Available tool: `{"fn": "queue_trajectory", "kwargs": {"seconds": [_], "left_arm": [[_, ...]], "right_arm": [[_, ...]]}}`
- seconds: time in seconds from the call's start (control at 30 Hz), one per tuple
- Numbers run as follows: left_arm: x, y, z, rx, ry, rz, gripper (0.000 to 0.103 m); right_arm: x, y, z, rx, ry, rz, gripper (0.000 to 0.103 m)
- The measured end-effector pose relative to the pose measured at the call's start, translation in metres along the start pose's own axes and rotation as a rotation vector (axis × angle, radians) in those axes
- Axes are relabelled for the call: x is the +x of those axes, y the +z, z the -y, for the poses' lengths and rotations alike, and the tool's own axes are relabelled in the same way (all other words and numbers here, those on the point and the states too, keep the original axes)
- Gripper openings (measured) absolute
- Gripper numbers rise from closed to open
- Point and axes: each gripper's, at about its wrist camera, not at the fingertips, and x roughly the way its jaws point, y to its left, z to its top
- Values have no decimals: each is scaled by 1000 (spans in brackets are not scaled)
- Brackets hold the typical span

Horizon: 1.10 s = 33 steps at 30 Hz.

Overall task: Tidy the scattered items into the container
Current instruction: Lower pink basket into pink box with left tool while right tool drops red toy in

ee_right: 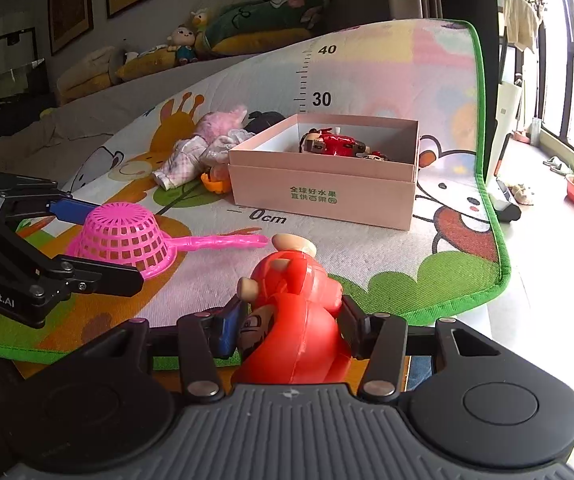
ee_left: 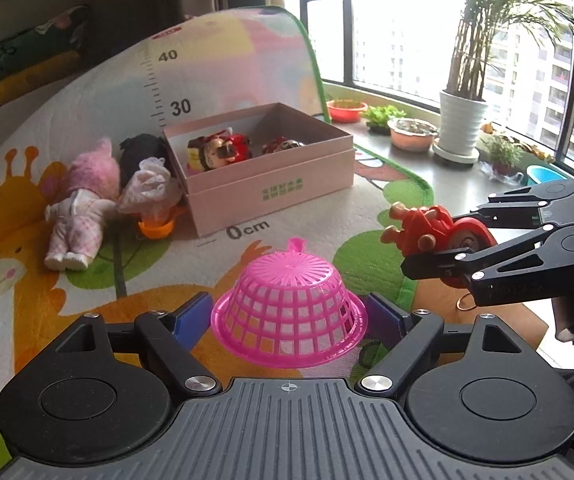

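An upturned pink plastic strainer [ee_left: 289, 312] [ee_right: 121, 236] lies on the play mat, its handle pointing toward the box. My left gripper [ee_left: 289, 310] [ee_right: 115, 244] is open, one blue-padded finger on each side of the strainer's rim. My right gripper [ee_right: 289, 328] [ee_left: 435, 248] is shut on a red toy figure [ee_right: 299, 320] [ee_left: 427, 226], held above the mat's near right corner. The pink cardboard box [ee_left: 271, 184] [ee_right: 323, 196] stands farther back with red figures [ee_left: 223, 148] [ee_right: 335, 144] inside.
A pink doll [ee_left: 83, 200] [ee_right: 191, 156], a black-haired doll [ee_left: 147, 176] and an orange cup [ee_left: 157, 228] [ee_right: 215, 182] lie left of the box. The mat's green edge [ee_right: 499, 240] borders bare floor. Potted plants [ee_left: 463, 120] and a red bowl [ee_left: 345, 110] line the window.
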Motion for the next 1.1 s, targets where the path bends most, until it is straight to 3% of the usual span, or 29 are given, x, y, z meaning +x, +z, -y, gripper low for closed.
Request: {"fn": "queue_trajectory", "kwargs": {"seconds": [0.27,0.43,0.53,0.77,0.83,0.9,1.1], "left_arm": [[-15,18,-3,43,29,105,88],[0,63,-22,61,72,212,88],[29,91,-32,89,100,269,88],[125,137,-63,35,73,300,88],[145,142,-69,39,36,269,88],[151,139,-75,43,-4,247,91],[120,109,-91,49,-21,228,94]], "right_arm": [[4,18,8,32,18,34,49],[19,56,23,32,-6,92,49],[41,90,42,56,-27,131,49],[132,163,91,106,-60,134,50],[154,175,102,125,-70,113,63],[168,183,112,151,-74,105,71],[168,185,124,165,-118,148,74]]}}
